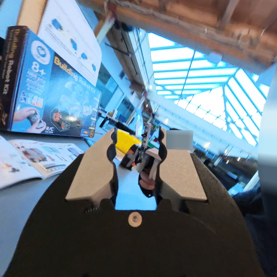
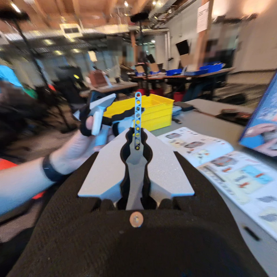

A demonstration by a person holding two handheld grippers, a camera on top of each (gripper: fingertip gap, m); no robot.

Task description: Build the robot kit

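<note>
Yellow bin (image 2: 157,110) behind; booklet (image 2: 209,157) beside.

Yellow bin (image 2: 157,113), open instruction booklet (image 2: 212,158), blue kit box (image 1: 49,93)

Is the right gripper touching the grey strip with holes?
Touching. In the right wrist view, the right gripper pinches the strip at its tips, with no gap either side, and the strip stands upright.

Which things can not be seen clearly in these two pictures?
- Beam: its lower end is hidden between the right claw fingers, right wrist view.
- Black part: blurred, half hidden by the beam, left wrist view.
- Box: cut by the right edge.
- Booklet: pages blurred.
</note>
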